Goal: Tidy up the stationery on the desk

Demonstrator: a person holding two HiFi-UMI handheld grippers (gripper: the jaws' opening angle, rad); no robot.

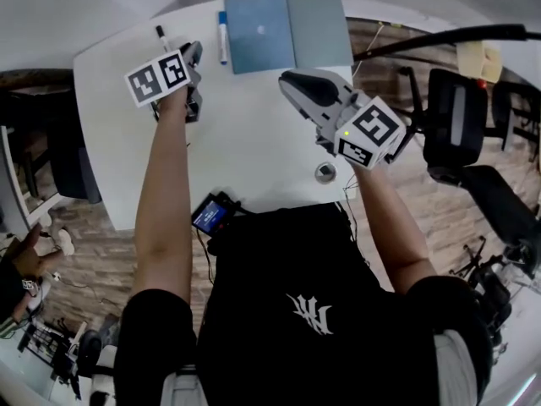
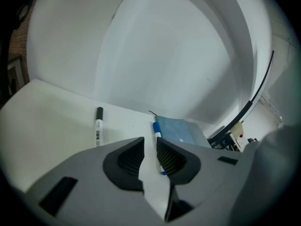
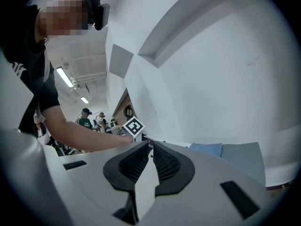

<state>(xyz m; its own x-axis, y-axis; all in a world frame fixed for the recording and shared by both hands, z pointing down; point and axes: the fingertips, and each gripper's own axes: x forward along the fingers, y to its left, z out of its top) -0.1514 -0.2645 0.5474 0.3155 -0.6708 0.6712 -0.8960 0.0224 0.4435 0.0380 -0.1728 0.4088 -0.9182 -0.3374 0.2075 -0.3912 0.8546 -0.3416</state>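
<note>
Tidying step: seems between picks; left gripper (image 1: 194,51) (image 2: 150,142) above the desk's far edge, jaws a little apart, pinching nothing.
Right gripper (image 1: 287,79) (image 3: 151,145): over the desk, jaws pressed together, empty.
Stationery: blue marker (image 1: 222,36) (image 2: 157,134) just beside blue notebook (image 1: 260,30); black marker (image 1: 161,34) (image 2: 99,126) further left.
Next move: probably lowering onto one marker, jaws across the barrel.
Surface: white desk (image 1: 254,142).
Room: wood-look floor, black chairs at right.

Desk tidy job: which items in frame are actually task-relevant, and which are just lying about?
For the job:
- black-capped marker
- blue marker
- open blue notebook

Lying about:
- round silver object on the desk
- small screen device at the desk's near edge
- black chair beside the desk
</note>
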